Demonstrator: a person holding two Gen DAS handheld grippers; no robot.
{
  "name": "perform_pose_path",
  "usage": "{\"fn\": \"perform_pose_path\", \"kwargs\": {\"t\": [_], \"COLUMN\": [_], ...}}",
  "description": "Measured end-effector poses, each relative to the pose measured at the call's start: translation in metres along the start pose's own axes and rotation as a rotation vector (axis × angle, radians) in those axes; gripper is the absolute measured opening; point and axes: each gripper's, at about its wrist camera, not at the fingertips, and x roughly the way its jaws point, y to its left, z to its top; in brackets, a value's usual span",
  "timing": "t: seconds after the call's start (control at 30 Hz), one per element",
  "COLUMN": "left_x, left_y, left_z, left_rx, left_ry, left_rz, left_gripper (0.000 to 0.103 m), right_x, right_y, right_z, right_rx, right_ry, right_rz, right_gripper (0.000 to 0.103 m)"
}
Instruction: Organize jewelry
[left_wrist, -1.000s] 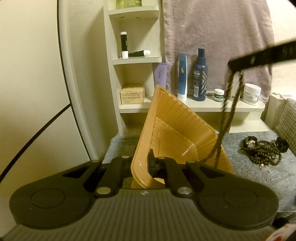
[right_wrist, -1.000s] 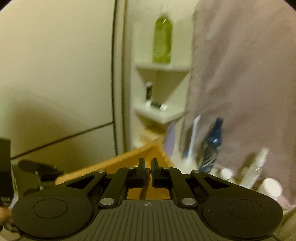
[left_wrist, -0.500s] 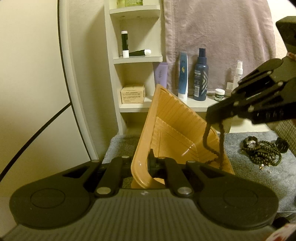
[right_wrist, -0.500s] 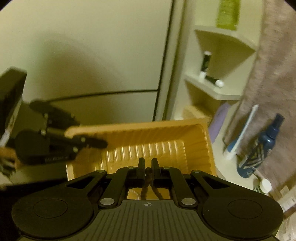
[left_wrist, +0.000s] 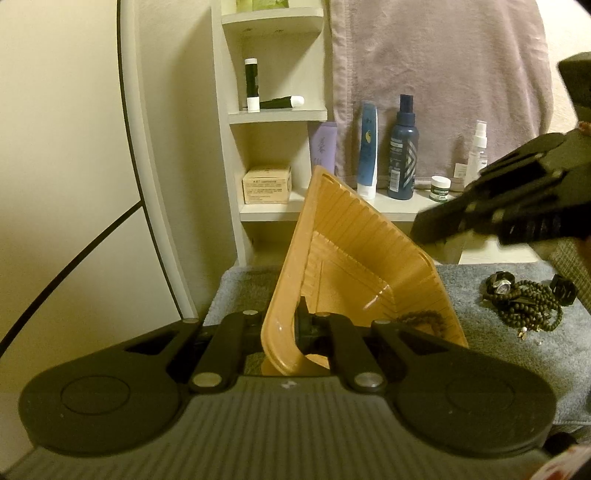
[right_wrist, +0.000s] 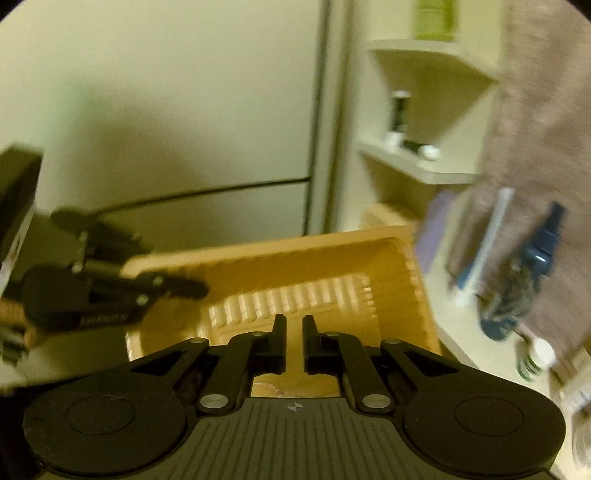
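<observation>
My left gripper (left_wrist: 295, 325) is shut on the rim of an orange ribbed tray (left_wrist: 354, 258) and holds it tilted up over a grey mat (left_wrist: 517, 354). A dark bead necklace (left_wrist: 421, 317) lies inside the tray near its lower wall. My right gripper (right_wrist: 294, 334) is open and empty, above the tray (right_wrist: 332, 266); it also shows at the right of the left wrist view (left_wrist: 480, 218). More dark beads and a watch (left_wrist: 524, 299) lie in a pile on the mat to the right.
A white shelf unit (left_wrist: 273, 110) stands behind with a small box (left_wrist: 266, 184), tubes and bottles (left_wrist: 402, 147). A mauve towel (left_wrist: 436, 66) hangs above the ledge. A curved mirror edge (left_wrist: 147, 155) is at left.
My right gripper has opened and let the bead necklace fall into the tray. It has drawn back to the right. The left gripper and tray have not moved.
</observation>
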Motion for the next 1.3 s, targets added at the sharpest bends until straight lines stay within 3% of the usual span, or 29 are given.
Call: {"fn": "perform_pose_path", "kwargs": {"t": [0.13,0.3,0.57,0.7,0.97,1.23,1.3], "left_x": [-0.001,0.000,0.001,0.001,0.000,0.000,0.000], "left_y": [0.000,0.001,0.001,0.001,0.000,-0.004,-0.004], "left_z": [0.000,-0.001,0.000,0.001,0.002,0.004,0.004], "left_rx": [0.000,0.003,0.001,0.004,0.005,0.018,0.018], "left_ry": [0.000,-0.001,-0.001,0.001,0.002,0.004,0.004], "left_rz": [0.000,-0.002,-0.001,0.001,0.001,0.005,0.006], "left_gripper": [0.006,0.006,0.006,0.006,0.006,0.006,0.006], "right_x": [-0.026,-0.069,-0.122,-0.123,-0.090,-0.069,-0.069], "right_y": [-0.012,-0.032,-0.051,-0.041,-0.013,-0.008,-0.009], "right_z": [-0.012,-0.057,-0.140,-0.167,-0.195,-0.211,-0.212], "right_rx": [0.113,0.307,0.575,0.599,0.490,0.489,0.500], "right_ry": [-0.054,-0.090,-0.054,-0.034,0.042,0.036,0.025], "right_rz": [-0.102,-0.282,-0.510,-0.539,-0.534,-0.558,-0.558], "right_gripper": [0.007,0.009,0.016,0.034,0.034,0.034,0.028]}}
